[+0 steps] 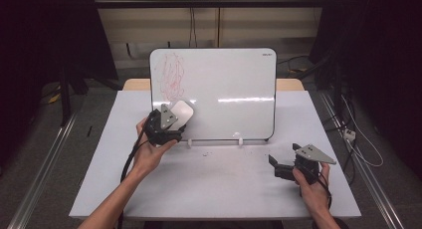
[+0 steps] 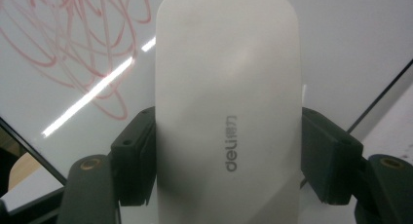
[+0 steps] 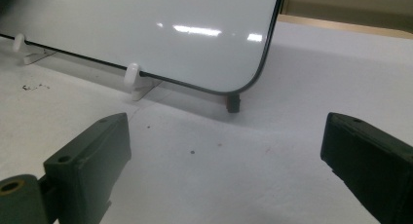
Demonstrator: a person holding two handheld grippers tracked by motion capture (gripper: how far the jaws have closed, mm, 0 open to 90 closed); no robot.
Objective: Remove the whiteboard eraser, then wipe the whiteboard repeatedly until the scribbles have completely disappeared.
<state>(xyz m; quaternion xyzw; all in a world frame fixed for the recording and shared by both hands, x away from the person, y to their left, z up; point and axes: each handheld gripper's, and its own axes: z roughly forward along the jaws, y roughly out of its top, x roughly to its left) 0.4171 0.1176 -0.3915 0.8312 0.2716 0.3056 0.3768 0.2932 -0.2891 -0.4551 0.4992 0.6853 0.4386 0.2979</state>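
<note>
My left gripper pinches a smooth, matte white whiteboard eraser, rounded at its far end, both pads pressed on its long sides. It juts ahead of the jaws against the glossy whiteboard, just right of the red scribble. My right gripper rests spread, nothing between, on the white table.

A pale grey rectangular tabletop spans the frame's centre and lower half. On it, toward the upper middle, a glossy white black-rimmed whiteboard stands propped in small white plastic clip feet.
</note>
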